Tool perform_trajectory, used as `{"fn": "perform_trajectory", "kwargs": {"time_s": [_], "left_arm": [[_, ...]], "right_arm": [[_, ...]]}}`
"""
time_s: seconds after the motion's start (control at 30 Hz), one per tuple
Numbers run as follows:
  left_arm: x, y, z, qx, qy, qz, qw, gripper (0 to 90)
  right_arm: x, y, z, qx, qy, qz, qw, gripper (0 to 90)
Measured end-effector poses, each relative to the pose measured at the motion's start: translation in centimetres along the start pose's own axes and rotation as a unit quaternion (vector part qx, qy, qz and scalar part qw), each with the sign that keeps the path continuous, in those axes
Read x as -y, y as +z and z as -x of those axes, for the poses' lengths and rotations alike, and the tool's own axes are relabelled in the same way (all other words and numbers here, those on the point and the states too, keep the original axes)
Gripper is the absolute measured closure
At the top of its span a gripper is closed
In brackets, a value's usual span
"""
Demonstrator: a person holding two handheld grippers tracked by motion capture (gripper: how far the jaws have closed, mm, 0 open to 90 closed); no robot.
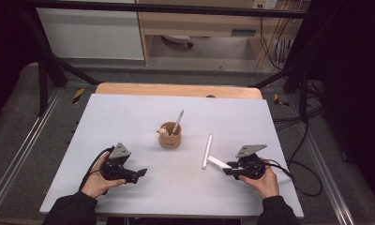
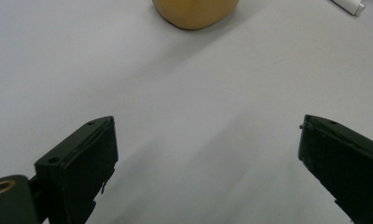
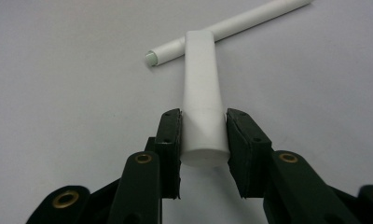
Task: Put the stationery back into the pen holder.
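So the table (image 1: 129,136) sits mid-frame, a pale grey-white top with a strip of light wood (image 1: 176,89) showing along its far edge. Grey carpet floor (image 1: 17,122) runs down both sides, with metal rails (image 1: 17,159) crossing it at lower left and lower right. A black frame (image 1: 45,61) of bars stands around the table, one bar straight across the top of the frame. Upper left there's a white cabinet (image 1: 89,33), next to it a wooden desk or shelf unit (image 1: 199,23) at top centre. Black cables (image 1: 303,140) hang and trail down the right side. The far right is dark, the lighting pretty dim overall.
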State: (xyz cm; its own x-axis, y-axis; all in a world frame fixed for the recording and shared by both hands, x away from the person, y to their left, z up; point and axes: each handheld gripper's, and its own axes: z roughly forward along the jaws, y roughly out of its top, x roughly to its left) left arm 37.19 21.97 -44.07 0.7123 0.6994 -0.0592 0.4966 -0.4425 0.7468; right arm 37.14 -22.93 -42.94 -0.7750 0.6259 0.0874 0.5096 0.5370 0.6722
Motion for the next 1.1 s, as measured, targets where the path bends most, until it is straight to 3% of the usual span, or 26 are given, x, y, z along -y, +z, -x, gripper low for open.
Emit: {"fn": "perform_trajectory", "kwargs": {"time_s": [0.43,1.1], "left_arm": [[-0.5,0.3,1.0,0.009,0.018,0.0,0.9998,4.7],[-1.5,1.3,3.1,0.014,0.06,-0.013,0.998,4.8]], "right_arm": [[-0.8,-0.8,-0.3,-0.017,0.013,0.014,0.9997,67.1],[-2.6,-0.4,-1.8,-0.056,0.004,0.009,0.9984,67.1]]}}
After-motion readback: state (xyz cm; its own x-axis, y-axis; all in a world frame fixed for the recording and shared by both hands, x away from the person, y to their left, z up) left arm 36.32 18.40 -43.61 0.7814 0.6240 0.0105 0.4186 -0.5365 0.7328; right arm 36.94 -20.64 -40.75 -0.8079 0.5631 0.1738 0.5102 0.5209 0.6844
